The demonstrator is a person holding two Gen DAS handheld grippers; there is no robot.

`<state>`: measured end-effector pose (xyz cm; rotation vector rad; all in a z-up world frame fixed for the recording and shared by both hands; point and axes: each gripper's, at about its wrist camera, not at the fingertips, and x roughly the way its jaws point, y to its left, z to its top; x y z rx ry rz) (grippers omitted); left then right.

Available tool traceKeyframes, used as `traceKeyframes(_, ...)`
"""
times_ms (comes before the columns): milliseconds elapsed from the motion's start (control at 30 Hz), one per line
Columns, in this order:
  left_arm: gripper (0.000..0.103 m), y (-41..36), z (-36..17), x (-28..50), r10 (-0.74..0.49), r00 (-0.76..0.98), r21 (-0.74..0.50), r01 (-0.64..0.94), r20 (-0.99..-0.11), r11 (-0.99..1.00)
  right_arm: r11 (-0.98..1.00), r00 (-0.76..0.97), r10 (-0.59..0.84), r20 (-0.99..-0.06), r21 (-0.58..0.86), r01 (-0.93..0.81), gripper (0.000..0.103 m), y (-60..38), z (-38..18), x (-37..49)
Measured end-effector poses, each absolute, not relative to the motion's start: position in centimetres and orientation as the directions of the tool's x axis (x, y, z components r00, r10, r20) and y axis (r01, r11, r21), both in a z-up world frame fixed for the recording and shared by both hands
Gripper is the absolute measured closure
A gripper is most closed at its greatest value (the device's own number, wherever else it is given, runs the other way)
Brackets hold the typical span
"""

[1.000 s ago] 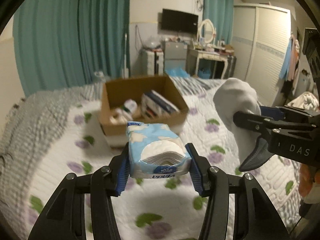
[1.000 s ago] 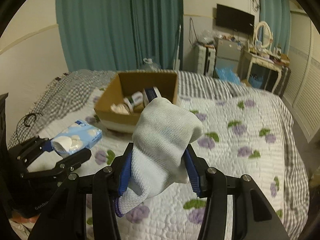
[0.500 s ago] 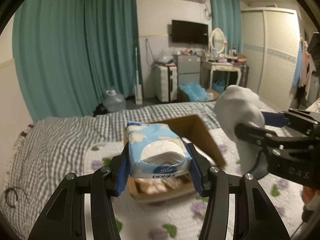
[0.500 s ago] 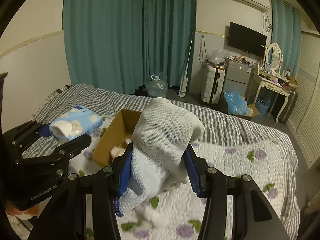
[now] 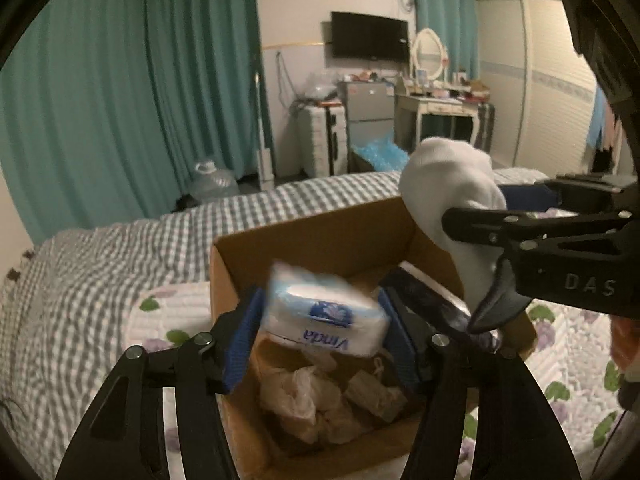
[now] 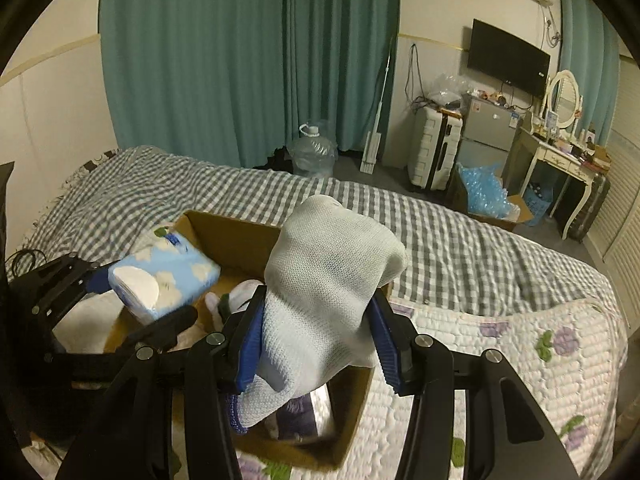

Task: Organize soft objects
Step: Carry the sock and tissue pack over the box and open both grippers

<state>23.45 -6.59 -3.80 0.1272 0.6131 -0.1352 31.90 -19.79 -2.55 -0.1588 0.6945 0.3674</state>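
Observation:
My left gripper (image 5: pixel 322 334) is open over the cardboard box (image 5: pixel 304 240). The blue tissue pack (image 5: pixel 326 316) sits loose between its blue pads, blurred and tilted, apart from the left pad. The pack also shows in the right wrist view (image 6: pixel 164 274) by the left gripper (image 6: pixel 116 300). My right gripper (image 6: pixel 318 344) is shut on a white sock (image 6: pixel 328 276) and holds it above the box (image 6: pixel 236 236). In the left wrist view the sock (image 5: pixel 452 192) and right gripper (image 5: pixel 532 216) hang over the box's right side.
The box stands on a bed with a grey checked blanket (image 6: pixel 460 232) and a floral quilt (image 6: pixel 540 344). Inside the box lie crumpled bags (image 5: pixel 304 396) and a dark packet (image 5: pixel 432 304). Teal curtains, a water jug (image 6: pixel 312 152) and a dresser stand beyond the bed.
Both grippers have come down over the box. My left gripper's jaws have opened and the tissue pack has tipped and slipped loose. The right gripper still holds the sock.

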Motion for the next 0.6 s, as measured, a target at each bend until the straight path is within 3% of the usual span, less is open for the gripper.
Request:
traceKeyframes(167, 0.042, -5.9, -2.6, 23.5, -0.06, 0.83, 0.078, 0.124, -0.555, 0.989, 0.926, 0.702, 0.283, -0.654, -0.005, -0.378, 0.055, -19.5, -3.1, 33.5)
traceKeyframes(267, 0.031, -4.9, -1.6, 22.9, -0.067, 0.847, 0.048, 0.108, -0.528, 0.993, 0.925, 0.701, 0.302, -0.646, 0.022, -0.379, 0.054, -19.4, -2.9, 33.8)
traceKeyframes(333, 0.031, -4.3, -1.0, 22.6, -0.066, 0.859, 0.03, 0.095, -0.507, 0.995, 0.923, 0.702, 0.32, -0.637, 0.042, -0.383, 0.045, -19.3, -2.5, 33.8)
traceKeyframes(400, 0.031, -3.8, -0.5, 22.2, -0.063, 0.868, 0.023, 0.085, -0.492, 0.996, 0.926, 0.72, 0.326, -0.613, 0.053, -0.375, 0.014, -19.3, -2.1, 33.3)
traceKeyframes(600, 0.03, -3.2, 1.5, 20.3, -0.031, 0.881, 0.021, 0.047, -0.472, 0.999, 0.934, 0.75, 0.329, -0.574, 0.079, -0.35, 0.014, -20.0, 1.1, 31.1)
